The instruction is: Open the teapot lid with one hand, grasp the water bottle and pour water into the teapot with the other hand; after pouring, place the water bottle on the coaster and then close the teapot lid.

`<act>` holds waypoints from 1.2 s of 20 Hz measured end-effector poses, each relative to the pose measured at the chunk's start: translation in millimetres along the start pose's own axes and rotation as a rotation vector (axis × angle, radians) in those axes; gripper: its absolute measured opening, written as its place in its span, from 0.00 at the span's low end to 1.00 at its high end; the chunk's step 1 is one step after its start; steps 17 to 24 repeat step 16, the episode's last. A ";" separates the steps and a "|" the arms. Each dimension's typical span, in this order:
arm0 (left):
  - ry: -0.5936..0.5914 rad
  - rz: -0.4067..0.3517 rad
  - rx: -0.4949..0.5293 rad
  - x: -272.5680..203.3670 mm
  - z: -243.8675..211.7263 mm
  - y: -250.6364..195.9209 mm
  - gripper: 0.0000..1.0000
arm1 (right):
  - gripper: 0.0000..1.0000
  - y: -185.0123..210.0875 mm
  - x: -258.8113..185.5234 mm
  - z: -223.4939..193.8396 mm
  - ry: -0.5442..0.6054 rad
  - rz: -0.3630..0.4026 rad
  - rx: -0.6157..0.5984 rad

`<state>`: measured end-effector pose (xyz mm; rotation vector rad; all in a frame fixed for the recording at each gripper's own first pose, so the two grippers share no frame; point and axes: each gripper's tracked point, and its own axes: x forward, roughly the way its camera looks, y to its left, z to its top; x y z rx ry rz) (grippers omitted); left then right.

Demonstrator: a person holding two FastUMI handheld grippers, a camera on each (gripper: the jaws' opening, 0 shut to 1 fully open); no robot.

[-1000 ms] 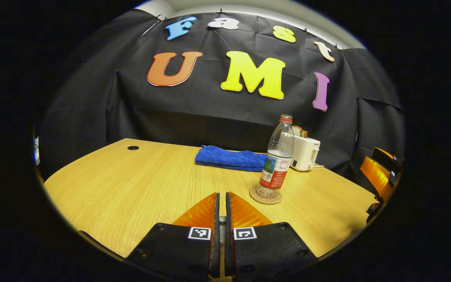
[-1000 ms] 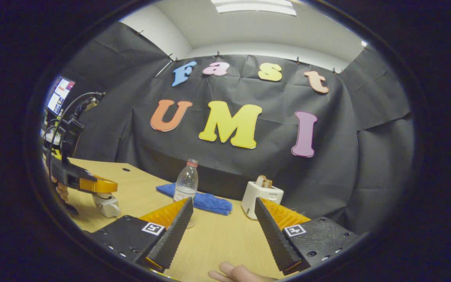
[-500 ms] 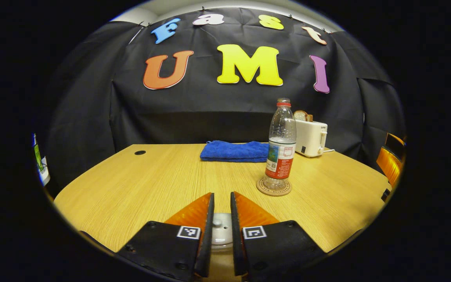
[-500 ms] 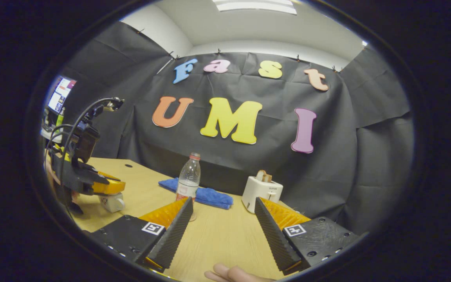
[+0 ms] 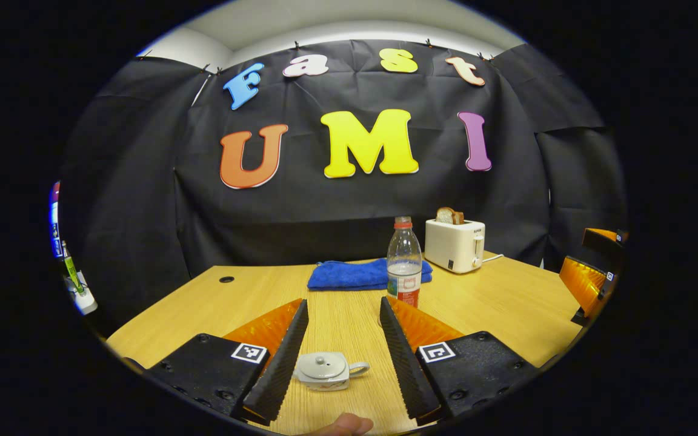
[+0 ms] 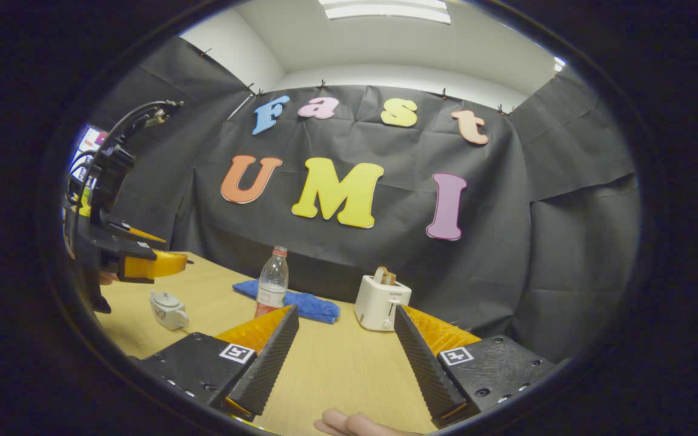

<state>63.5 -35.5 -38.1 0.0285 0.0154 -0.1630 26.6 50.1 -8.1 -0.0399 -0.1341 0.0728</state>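
A small white teapot with its lid on stands on the wooden table, low between the fingers of my open left gripper, which touches nothing. Farther back is the clear water bottle with a red cap and some water in it; one of my fingers hides its base. In the right gripper view the teapot sits at the left with the left gripper hovering just above it. The bottle stands beyond my open, empty right gripper.
A folded blue towel lies behind the bottle. A white toaster holding bread stands at the back right. The right gripper shows at the table's right edge. A fingertip shows at the bottom of the right gripper view.
My left gripper went from shut to wide open and rose away from the teapot, whose lid stays on. The right gripper has hardly moved.
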 end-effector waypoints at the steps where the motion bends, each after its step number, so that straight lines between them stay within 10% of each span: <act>1: -0.013 -0.009 -0.019 -13.8 11.2 -5.3 0.80 | 0.95 -2.2 -4.2 6.5 -0.001 0.000 0.005; 8: -0.045 0.056 0.104 -78.2 45.8 -12.1 0.99 | 0.95 -8.6 -41.7 37.2 0.067 0.037 0.105; 24: 0.001 0.072 0.062 -75.8 28.2 -12.4 0.99 | 0.95 -9.1 -39.8 28.8 0.085 0.032 0.085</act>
